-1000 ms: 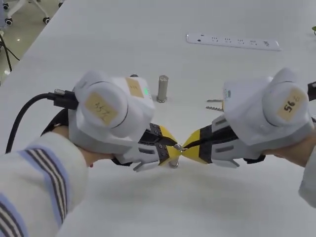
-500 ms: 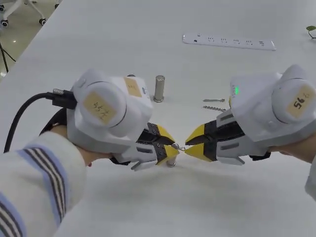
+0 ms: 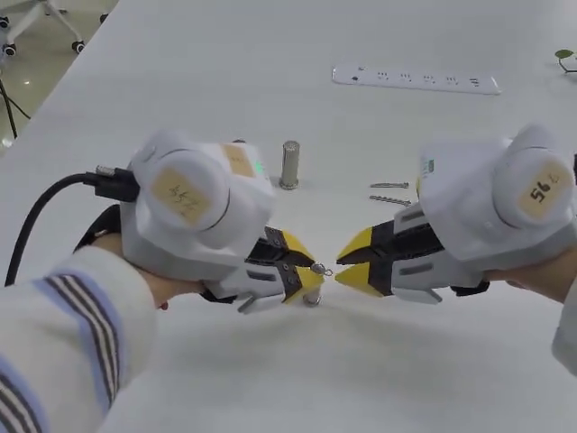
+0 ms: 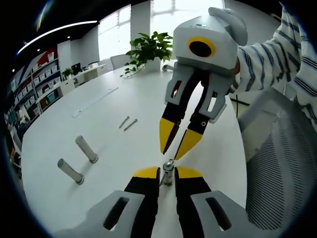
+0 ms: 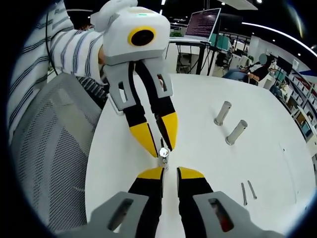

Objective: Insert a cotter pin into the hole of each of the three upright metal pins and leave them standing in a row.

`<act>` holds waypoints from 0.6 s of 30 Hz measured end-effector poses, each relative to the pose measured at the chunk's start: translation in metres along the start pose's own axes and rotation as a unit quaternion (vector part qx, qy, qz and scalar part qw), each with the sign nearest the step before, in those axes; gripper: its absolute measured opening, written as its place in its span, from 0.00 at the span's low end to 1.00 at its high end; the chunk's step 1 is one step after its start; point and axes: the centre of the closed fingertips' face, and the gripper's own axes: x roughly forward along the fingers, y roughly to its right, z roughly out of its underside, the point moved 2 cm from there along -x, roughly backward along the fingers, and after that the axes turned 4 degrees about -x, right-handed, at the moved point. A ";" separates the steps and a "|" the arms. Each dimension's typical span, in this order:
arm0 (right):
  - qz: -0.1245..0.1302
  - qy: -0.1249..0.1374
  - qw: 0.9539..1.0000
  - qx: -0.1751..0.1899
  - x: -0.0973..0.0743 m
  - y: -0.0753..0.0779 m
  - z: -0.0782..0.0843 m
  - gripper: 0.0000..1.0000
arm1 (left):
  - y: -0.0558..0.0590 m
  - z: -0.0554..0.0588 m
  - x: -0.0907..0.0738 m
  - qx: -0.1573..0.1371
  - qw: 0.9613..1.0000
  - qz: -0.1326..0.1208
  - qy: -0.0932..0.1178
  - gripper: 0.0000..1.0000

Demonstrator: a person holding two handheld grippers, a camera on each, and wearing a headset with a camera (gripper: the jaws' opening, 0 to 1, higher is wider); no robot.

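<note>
1. The left gripper is clenching the near metal pin and keeping it standing on the surface, close in front of the person. This hold is probably steadying the pin so that its cross hole is facing the opposite gripper.
2. A cotter pin is sitting at the top of that pin, with its looped head poking out on the side facing the right gripper. I cannot tell how far its legs are reaching through.
3. The right gripper is hovering just beside the loop without touching it, its jaws narrowly parted and carrying nothing. It is pointing nose to nose at the left gripper, roughly along the cotter's line, which would suit a push or a re-grip.
4. The two other metal pins are standing upright close together, farther back on the surface and well apart from both grippers. Their tops are looking bare.
5. The two spare cotter pins are lying flat side by side near the right gripper, seemingly waiting for those two pins.
6. In my judgement, the first of three insertions is being finished. Loosening the left grip too abruptly could be tipping the pin over.
</note>
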 end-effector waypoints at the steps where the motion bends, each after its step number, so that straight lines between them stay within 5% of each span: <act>1: 0.001 0.002 1.000 0.004 0.000 0.000 0.001 0.07 | -0.001 0.000 -0.002 -0.002 1.000 -0.002 0.003 0.13; 9: 0.002 0.032 0.998 0.051 0.011 -0.009 0.006 0.10 | -0.005 0.010 -0.015 -0.022 0.999 -0.024 0.001 0.30; 18: 0.005 0.084 0.993 0.085 0.024 -0.014 0.002 0.15 | 0.006 0.005 -0.028 -0.054 0.996 -0.023 0.065 0.48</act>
